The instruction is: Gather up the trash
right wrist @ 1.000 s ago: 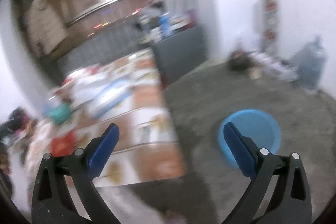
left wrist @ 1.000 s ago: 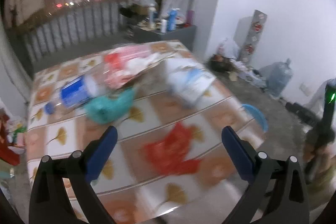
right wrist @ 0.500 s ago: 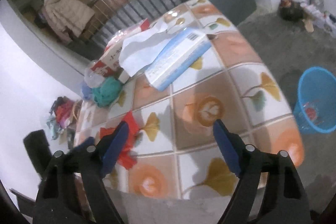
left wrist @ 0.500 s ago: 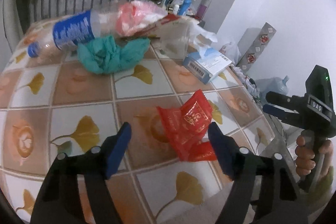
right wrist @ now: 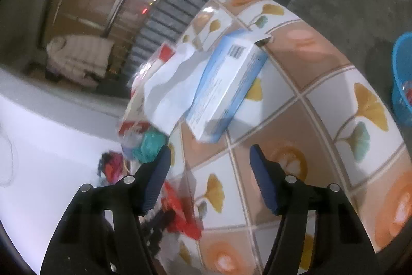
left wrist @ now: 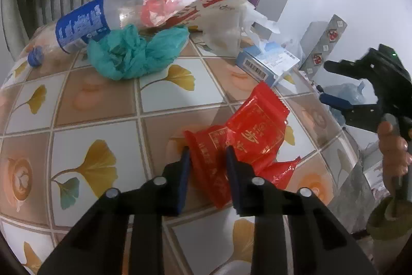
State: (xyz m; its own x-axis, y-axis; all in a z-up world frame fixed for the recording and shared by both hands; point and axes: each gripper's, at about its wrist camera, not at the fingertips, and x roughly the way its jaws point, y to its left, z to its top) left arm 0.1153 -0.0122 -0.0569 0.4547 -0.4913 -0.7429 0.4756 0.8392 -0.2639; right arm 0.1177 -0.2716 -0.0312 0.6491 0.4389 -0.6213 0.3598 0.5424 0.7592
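A red foil wrapper (left wrist: 253, 135) lies crumpled near the front right of the tiled table (left wrist: 97, 105). My left gripper (left wrist: 207, 155) is closed on its left flap, the jaws narrowed around it. The wrapper also shows blurred in the right wrist view (right wrist: 180, 210). My right gripper (right wrist: 209, 155) is open and empty, above the table just short of a blue and white box (right wrist: 226, 86). The right gripper also shows at the right edge of the left wrist view (left wrist: 365, 99).
A teal plastic bag (left wrist: 136, 53), a clear bottle with a blue label (left wrist: 85, 22), a red and white bag (left wrist: 195, 9), white tissue (right wrist: 170, 86) and the box (left wrist: 267, 63) lie at the back of the table. A blue bin (right wrist: 403, 79) stands on the floor to the right.
My left gripper has moved down and forward and closed its jaws on the red wrapper. My right gripper has moved closer to the blue and white box.
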